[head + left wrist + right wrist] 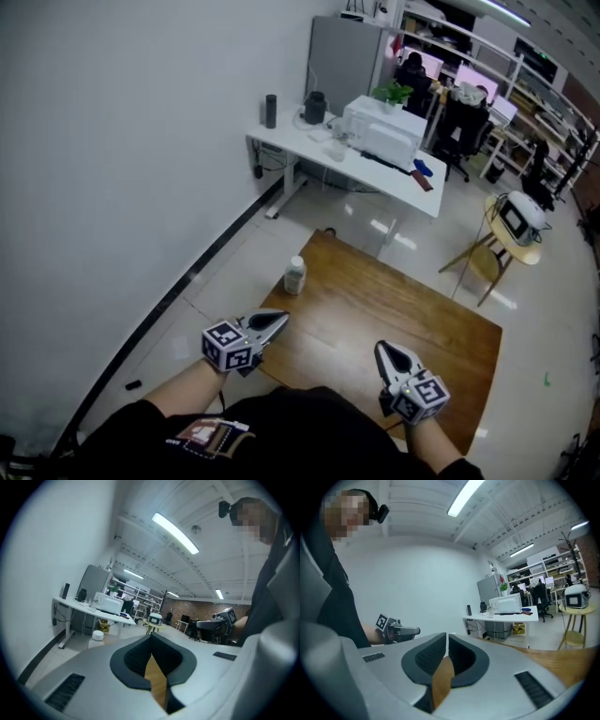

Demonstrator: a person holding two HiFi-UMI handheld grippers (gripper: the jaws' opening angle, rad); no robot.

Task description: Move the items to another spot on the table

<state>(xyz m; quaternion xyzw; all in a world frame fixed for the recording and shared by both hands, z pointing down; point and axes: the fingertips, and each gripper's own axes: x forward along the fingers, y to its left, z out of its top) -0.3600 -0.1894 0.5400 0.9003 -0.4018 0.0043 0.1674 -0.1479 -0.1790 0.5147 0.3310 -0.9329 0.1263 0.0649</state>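
A small white bottle (294, 275) with a white cap stands upright at the far left corner of the low wooden table (394, 309). The left gripper view also catches the bottle (97, 635), left of and beyond the jaws. My left gripper (279, 320) hovers over the table's near left edge, jaws shut and empty, well short of the bottle. My right gripper (382, 348) hangs over the near right part of the table, its jaws together with nothing between them. The right gripper view shows the left gripper (401, 631) off to its left.
A white wall runs along the left. Beyond the table stands a white desk (323, 145) bearing a printer (384, 131) and a dark flask. A round stool (511, 246) with a small device on it stands at the right, and office chairs and shelves lie farther back.
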